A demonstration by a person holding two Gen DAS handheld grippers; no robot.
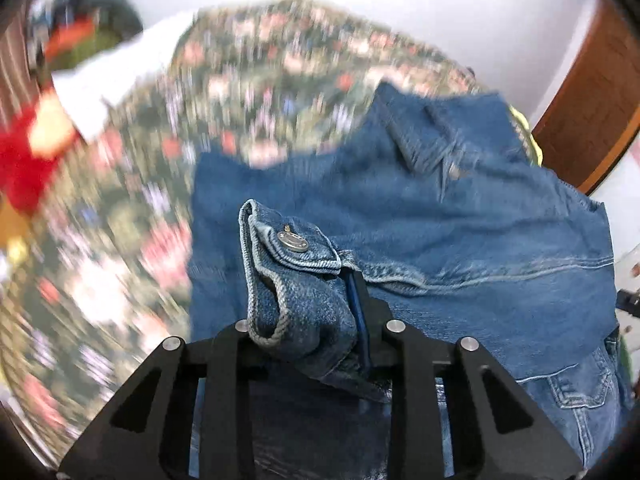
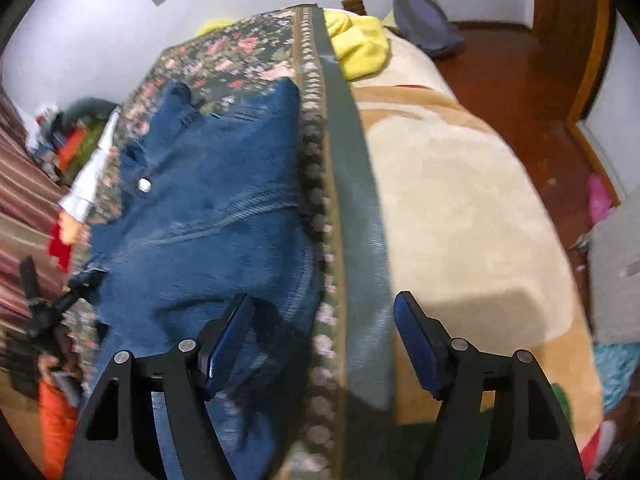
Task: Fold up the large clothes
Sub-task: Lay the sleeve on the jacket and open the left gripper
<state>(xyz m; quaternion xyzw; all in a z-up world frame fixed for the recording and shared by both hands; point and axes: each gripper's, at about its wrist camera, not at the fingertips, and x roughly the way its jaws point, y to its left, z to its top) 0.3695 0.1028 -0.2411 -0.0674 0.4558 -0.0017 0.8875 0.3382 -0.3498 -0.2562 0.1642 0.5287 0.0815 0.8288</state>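
2 grippers over a denim jacket [image 2: 208,208] spread on the floral bedspread [image 2: 240,52]. Left gripper [image 1: 304,320] clamps the buttoned cuff [image 1: 292,256], likely to carry the sleeve inward for a fold. Right gripper [image 2: 320,344] gapes wide, holding nothing, near the jacket's edge.

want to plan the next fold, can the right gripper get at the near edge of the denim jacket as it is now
Probably yes. The right gripper stands open with nothing between its fingers, and the denim jacket lies spread on the floral blanket right under its left finger, with nothing lying over that edge.
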